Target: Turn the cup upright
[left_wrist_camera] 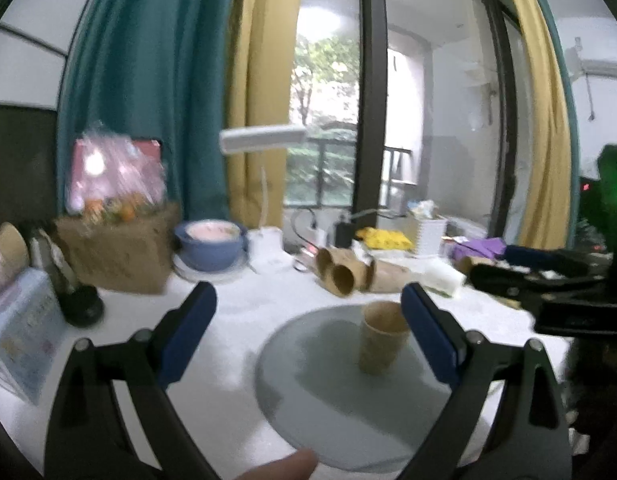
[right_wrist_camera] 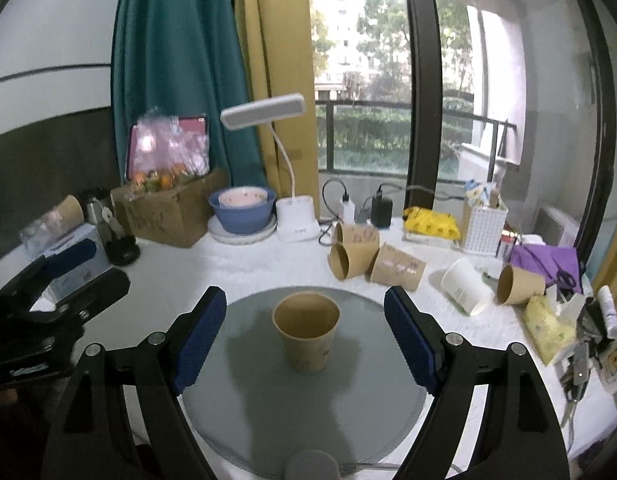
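Observation:
A brown paper cup [right_wrist_camera: 307,331] stands upright, mouth up, near the middle of a round grey plate [right_wrist_camera: 248,400]. My right gripper [right_wrist_camera: 305,338] is open and empty, its blue pads on either side of the cup with a gap on each side. In the left wrist view the same cup [left_wrist_camera: 382,336] stands on the plate [left_wrist_camera: 308,380], close to the right pad. My left gripper [left_wrist_camera: 308,332] is open and empty, left of the cup. The left gripper also shows at the left edge of the right wrist view [right_wrist_camera: 64,276].
Several brown paper cups [right_wrist_camera: 354,254] lie on their sides behind the plate, with a white cup [right_wrist_camera: 466,286] and another brown one [right_wrist_camera: 520,284] to the right. A desk lamp [right_wrist_camera: 292,216], blue bowl [right_wrist_camera: 242,210], cardboard box [right_wrist_camera: 168,212] and clutter line the back of the white table.

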{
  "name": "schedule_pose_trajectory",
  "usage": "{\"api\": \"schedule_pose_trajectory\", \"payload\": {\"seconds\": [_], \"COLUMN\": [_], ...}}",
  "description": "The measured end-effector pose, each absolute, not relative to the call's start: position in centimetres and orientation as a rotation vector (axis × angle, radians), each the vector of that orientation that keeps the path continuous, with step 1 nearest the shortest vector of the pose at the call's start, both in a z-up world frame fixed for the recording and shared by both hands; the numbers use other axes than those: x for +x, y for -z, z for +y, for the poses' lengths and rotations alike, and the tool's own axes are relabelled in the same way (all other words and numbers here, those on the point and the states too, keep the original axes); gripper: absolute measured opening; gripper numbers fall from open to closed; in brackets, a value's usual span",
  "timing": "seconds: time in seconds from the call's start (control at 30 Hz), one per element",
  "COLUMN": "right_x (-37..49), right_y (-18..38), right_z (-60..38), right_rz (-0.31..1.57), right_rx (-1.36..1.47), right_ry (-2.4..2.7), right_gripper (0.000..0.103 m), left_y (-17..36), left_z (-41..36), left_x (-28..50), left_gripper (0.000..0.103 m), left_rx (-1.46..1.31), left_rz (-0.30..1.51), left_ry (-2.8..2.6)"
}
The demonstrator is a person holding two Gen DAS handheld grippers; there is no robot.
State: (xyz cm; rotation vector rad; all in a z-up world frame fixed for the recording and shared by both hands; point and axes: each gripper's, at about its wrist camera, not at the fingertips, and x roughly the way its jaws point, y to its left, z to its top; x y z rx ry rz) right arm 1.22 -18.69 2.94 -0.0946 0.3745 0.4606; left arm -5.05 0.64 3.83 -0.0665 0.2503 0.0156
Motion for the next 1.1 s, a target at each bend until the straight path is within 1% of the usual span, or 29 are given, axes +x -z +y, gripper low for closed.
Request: {"api": "schedule_pose_trajectory", "payload": {"seconds": [0.23,0.47,1.1], "right_x": [-0.5,-1.4,-1.4], "right_y": [-4.8,-5.7,-5.4], "right_z": [-19.8,-20.9,-21.2], "right_rz": [0.313,0.276,0.281], "right_rx": [-0.088,-0.08,-0.078], "right_ry": [-0.443,-0.429,-0.424], "right_gripper": [0.084,0.084,0.084], "left_y": [-5.5,-6.7,-6.2], "left_z": [-0.5,-0.7,-0.5], "left_x": [-6.1,-7.2,-7.1], "left_gripper": [0.095,0.095,0.095], "left_rx": [-0.01,-0.023,-0.06], "left_rz": [0.186,0.14,0.17], "left_ry": [-0.004,0.01,0.028]}}
